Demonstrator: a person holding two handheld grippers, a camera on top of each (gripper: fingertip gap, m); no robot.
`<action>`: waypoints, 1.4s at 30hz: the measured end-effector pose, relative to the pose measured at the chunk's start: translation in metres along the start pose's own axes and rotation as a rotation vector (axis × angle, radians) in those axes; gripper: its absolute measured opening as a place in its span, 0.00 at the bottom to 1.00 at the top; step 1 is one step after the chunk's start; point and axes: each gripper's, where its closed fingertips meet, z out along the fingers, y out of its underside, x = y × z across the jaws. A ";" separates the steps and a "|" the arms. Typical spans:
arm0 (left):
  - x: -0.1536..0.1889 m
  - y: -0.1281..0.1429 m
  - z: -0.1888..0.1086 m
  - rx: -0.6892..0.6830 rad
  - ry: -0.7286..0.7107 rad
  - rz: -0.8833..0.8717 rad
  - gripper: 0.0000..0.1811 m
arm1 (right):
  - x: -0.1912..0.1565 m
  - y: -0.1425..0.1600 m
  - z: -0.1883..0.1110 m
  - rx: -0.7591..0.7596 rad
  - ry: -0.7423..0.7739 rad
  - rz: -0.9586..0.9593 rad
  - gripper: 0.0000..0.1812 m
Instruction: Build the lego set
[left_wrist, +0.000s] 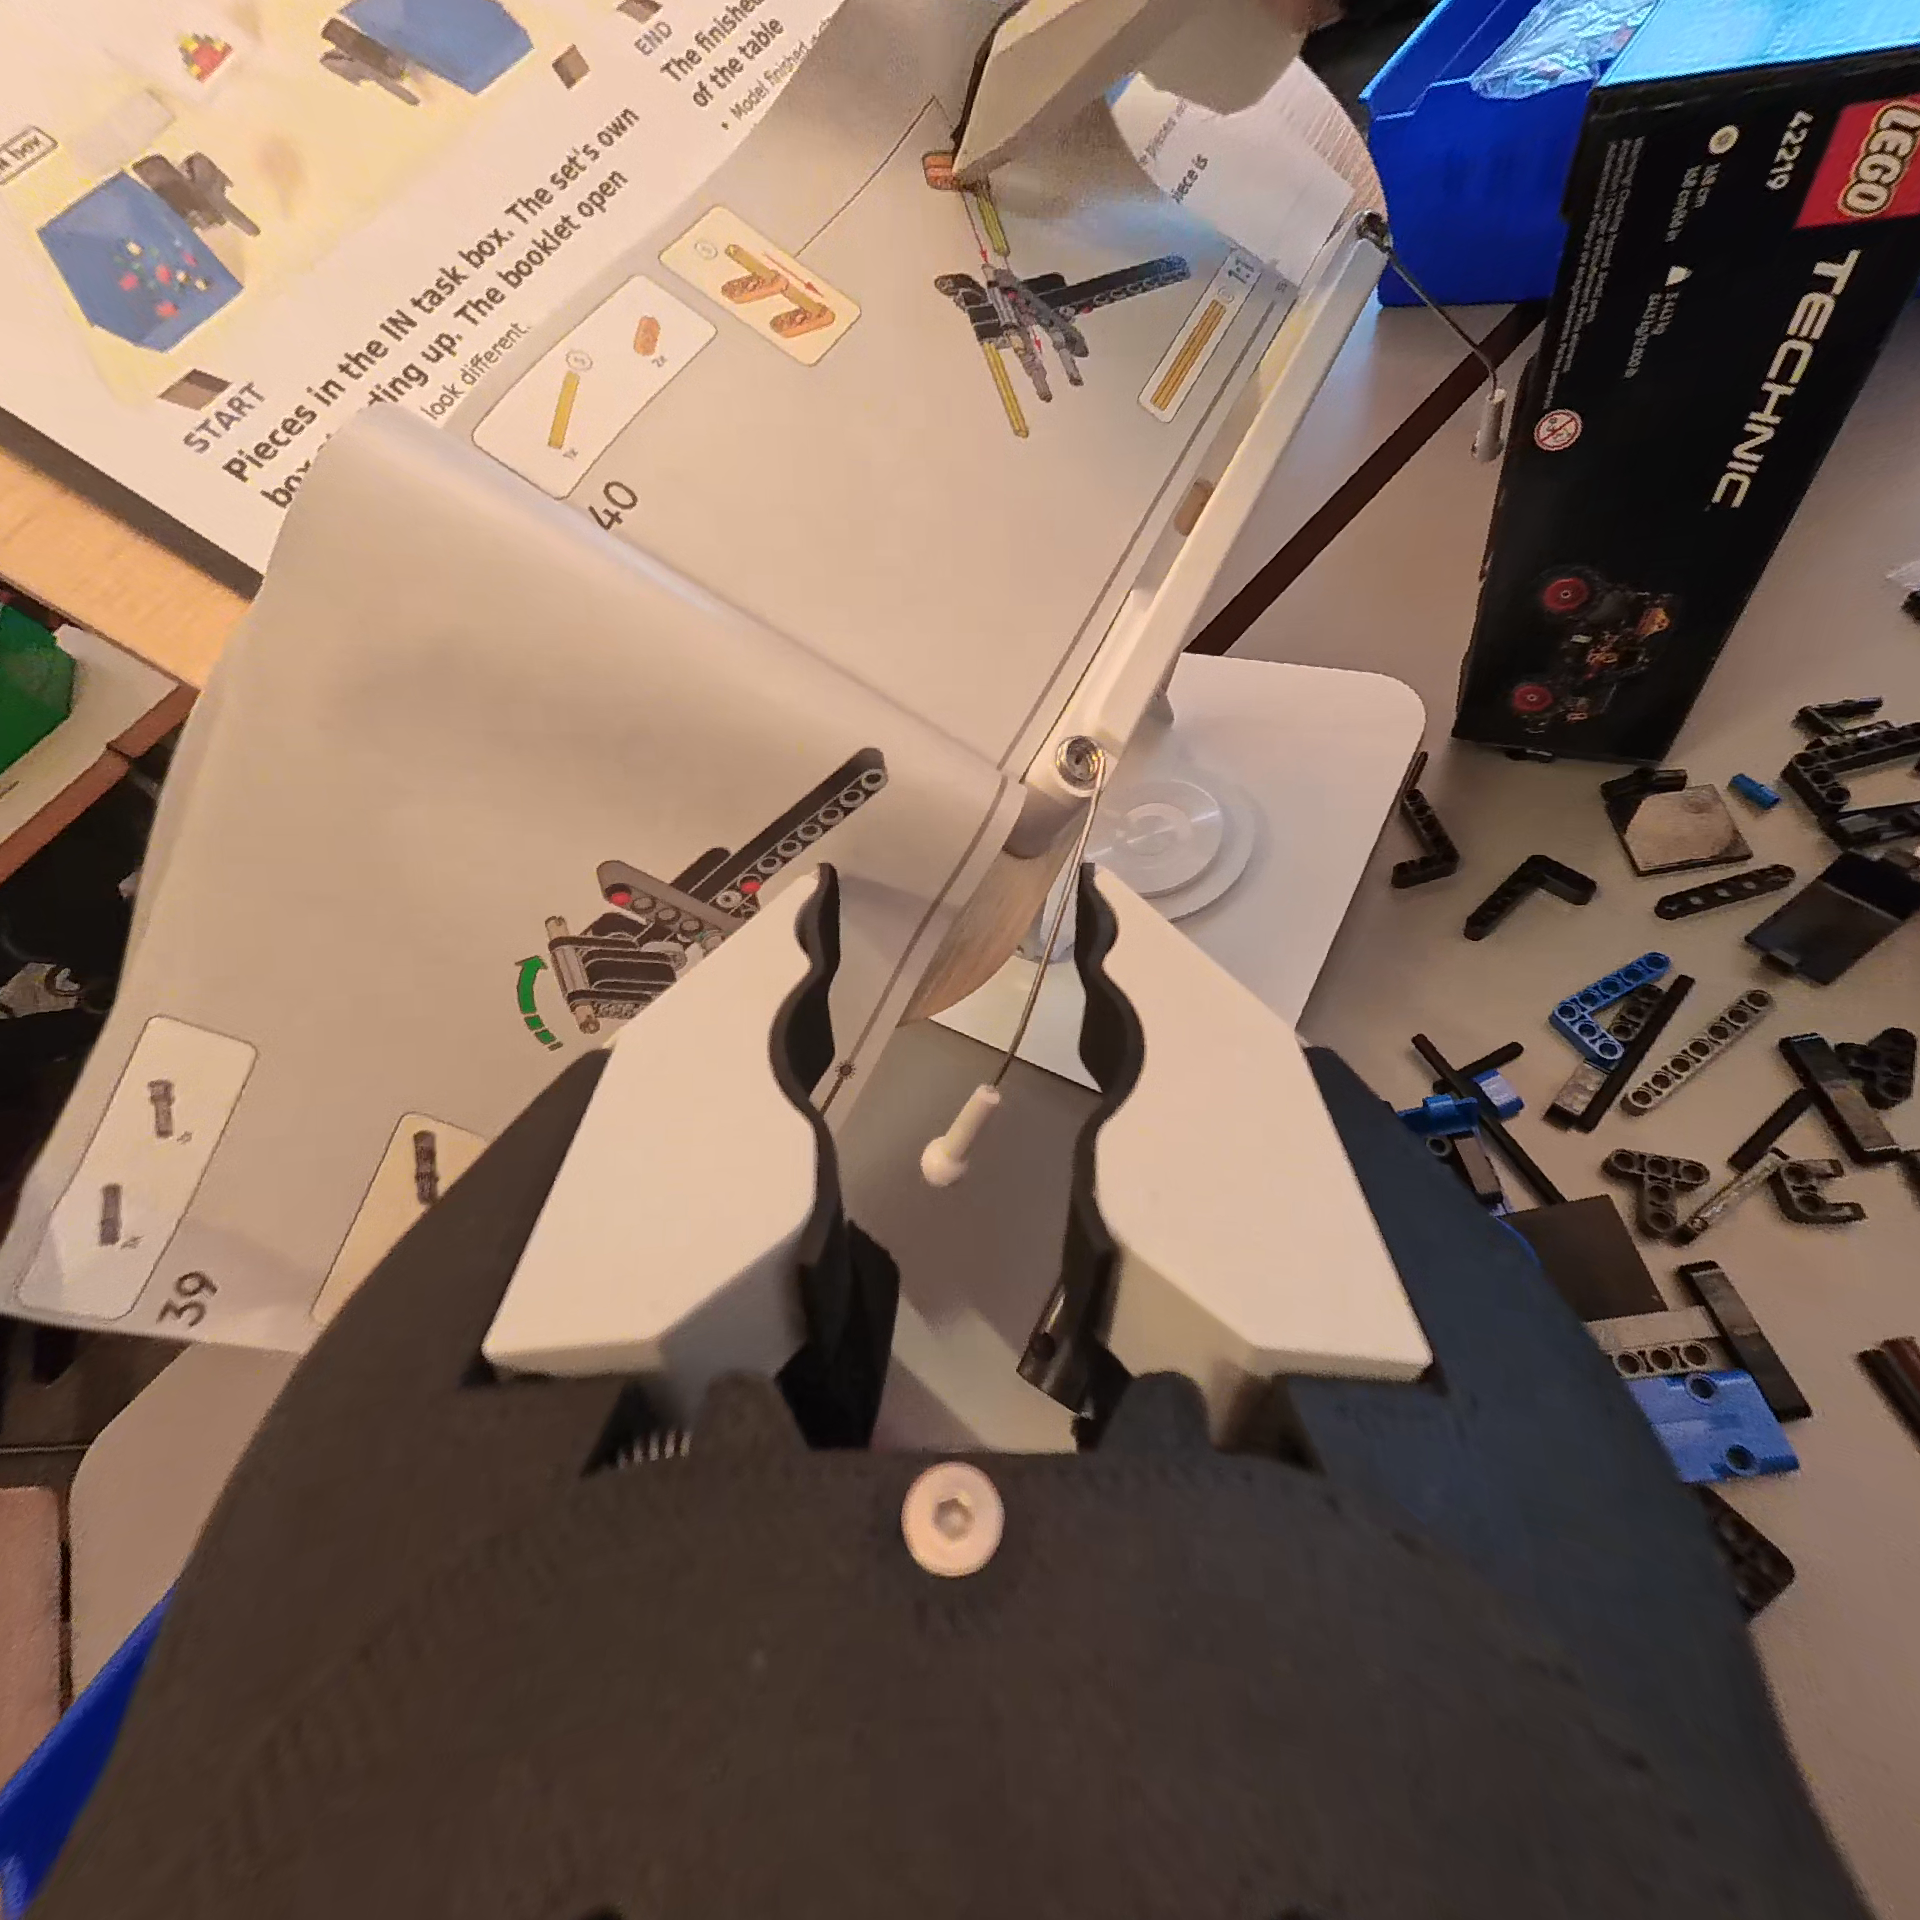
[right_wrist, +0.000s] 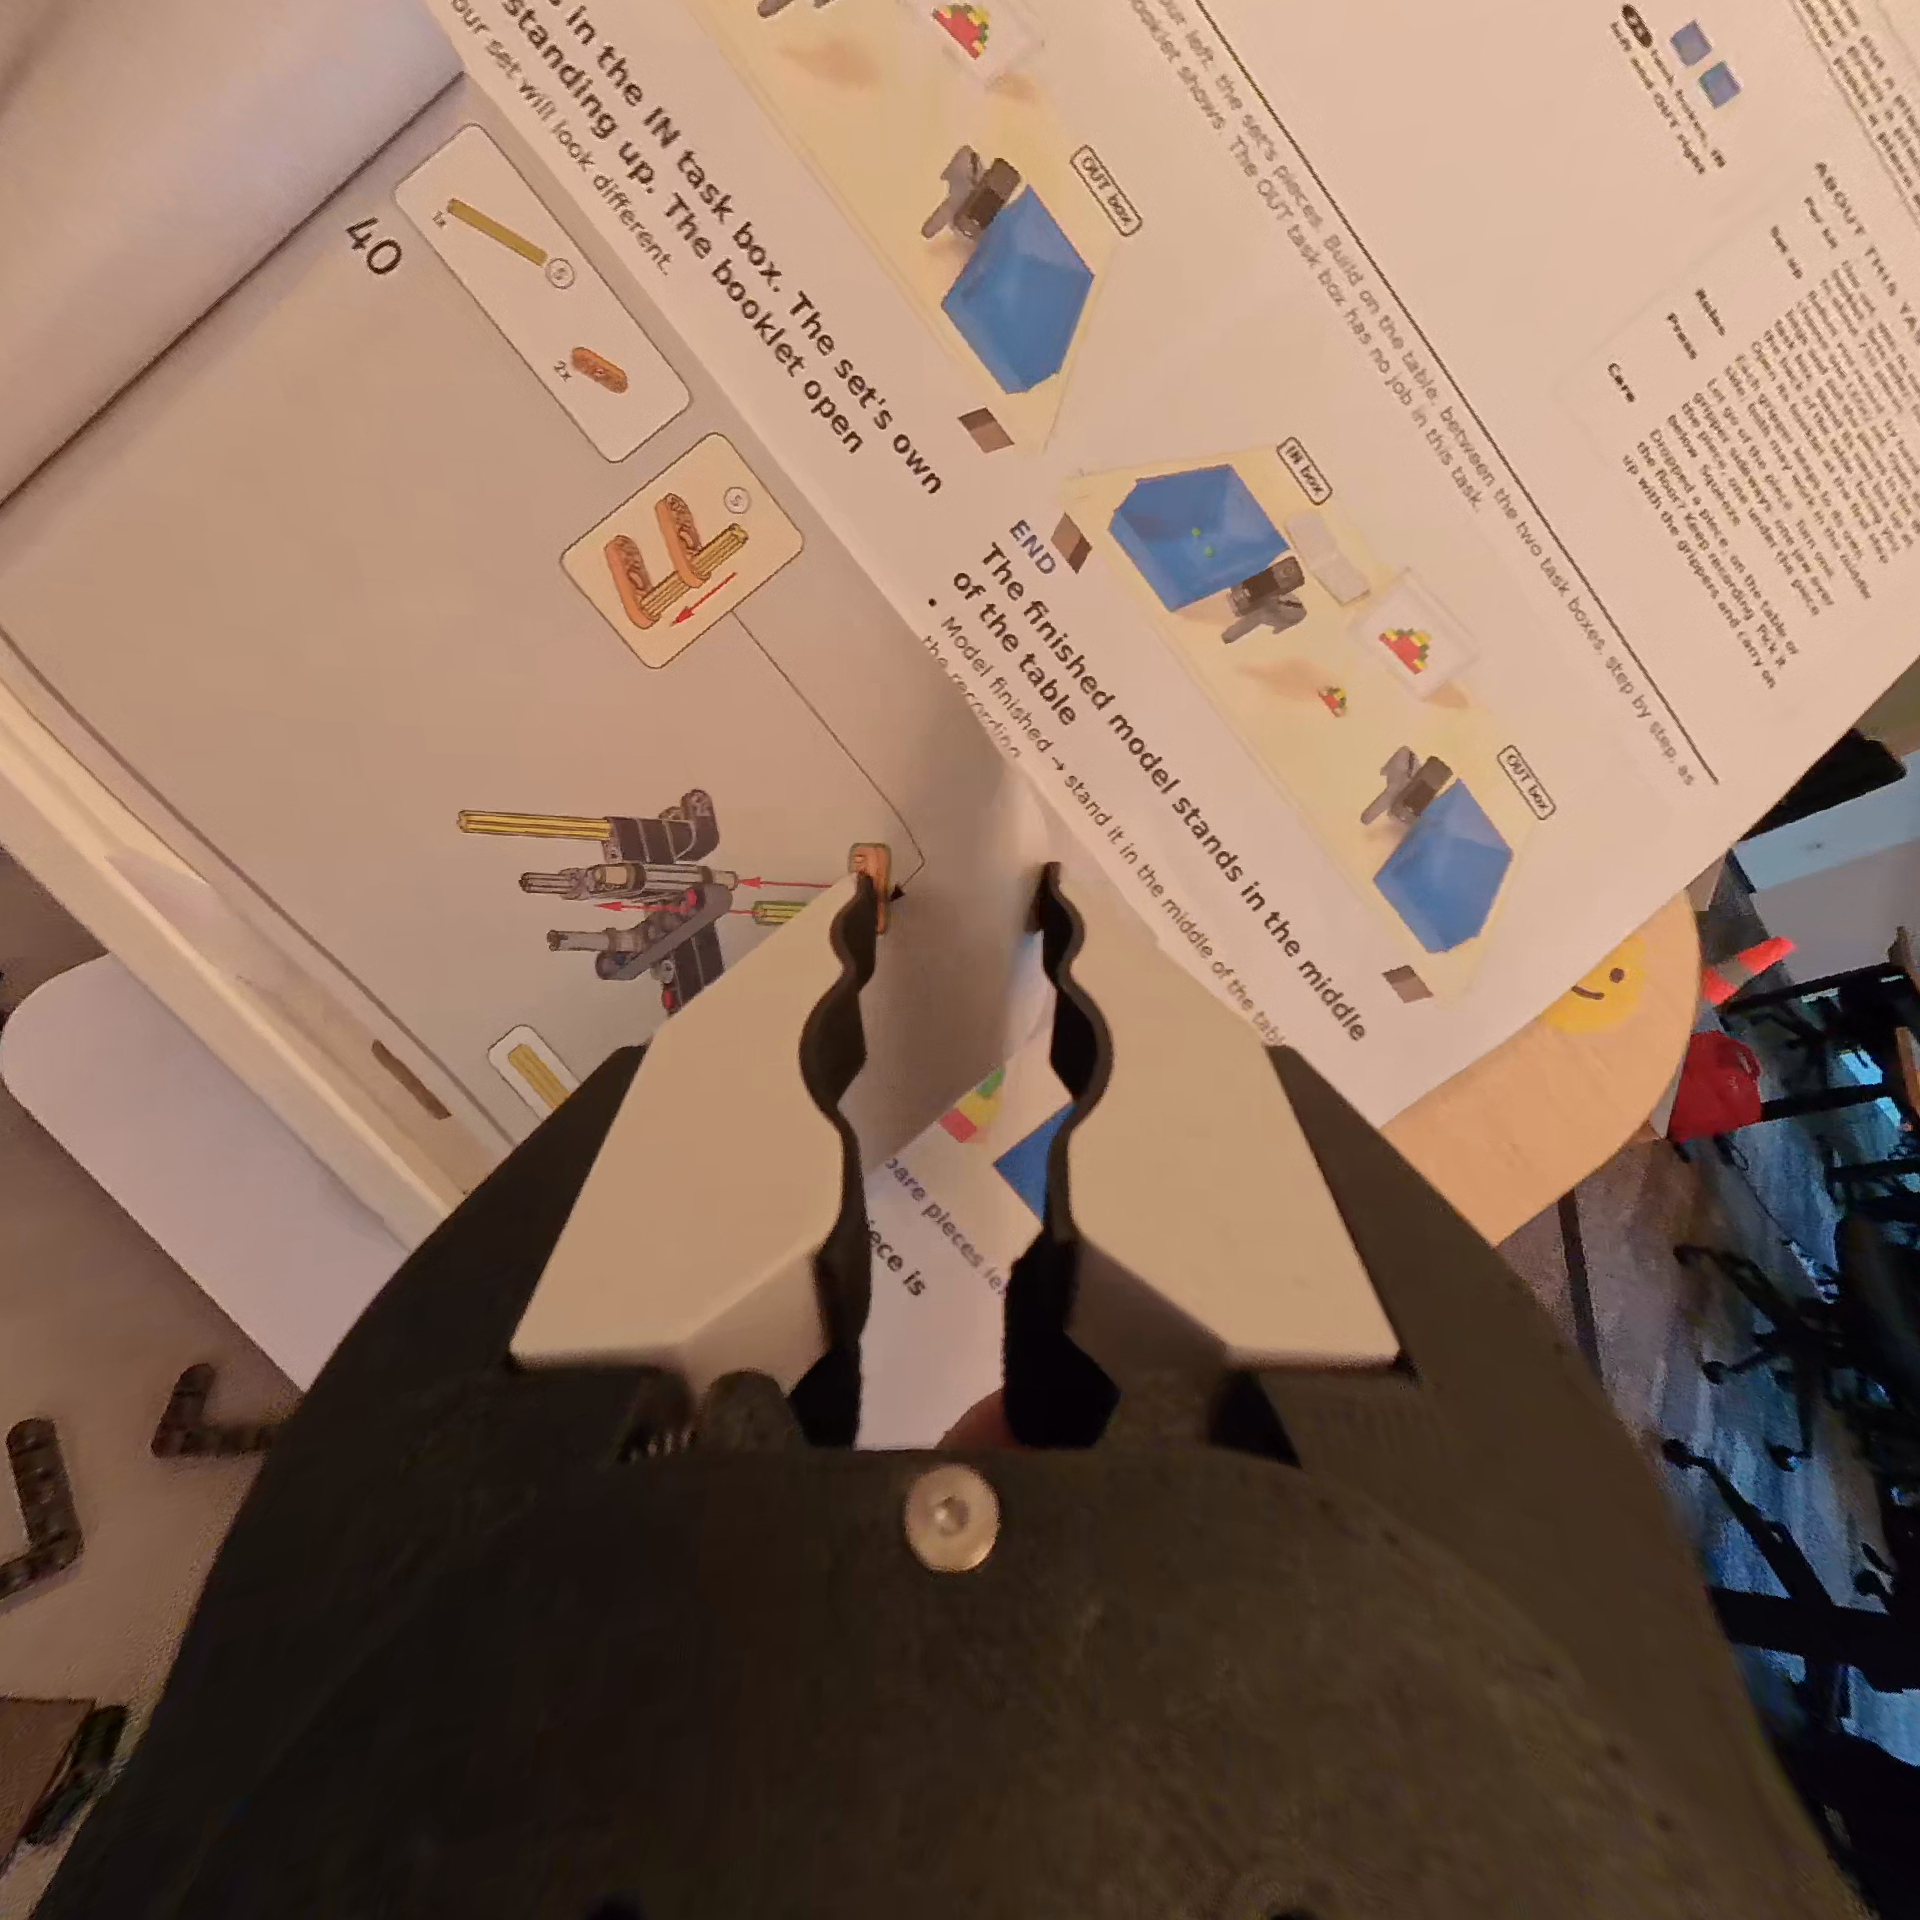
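Your left tool (left_wrist: 951, 904) gapes empty before the grey instruction booklet (left_wrist: 644, 665); your right tool (right_wrist: 951, 894) stands parted around its page edge, black pieces (left_wrist: 1704, 1049) scattered rightward.

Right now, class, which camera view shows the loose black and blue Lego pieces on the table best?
The left wrist view: the loose pieces lie scattered across the table to the right of the booklet stand. The right wrist view shows only a few dark angled pieces at its lower left edge, blurred and partly cut off.

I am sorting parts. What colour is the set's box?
The box is mainly black with a red logo patch; the left wrist view shows it best.
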 end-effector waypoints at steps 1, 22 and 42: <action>0.000 0.000 0.000 0.000 0.000 0.001 0.25 | -0.002 0.000 0.000 0.003 -0.005 0.001 0.13; -0.060 -0.007 -0.085 0.098 -0.109 -0.054 0.26 | -0.046 -0.041 -0.042 0.089 -0.334 0.161 0.00; 0.003 -0.039 -0.030 0.081 -0.127 0.261 0.51 | -0.090 -0.142 -0.066 0.247 -0.618 0.403 0.01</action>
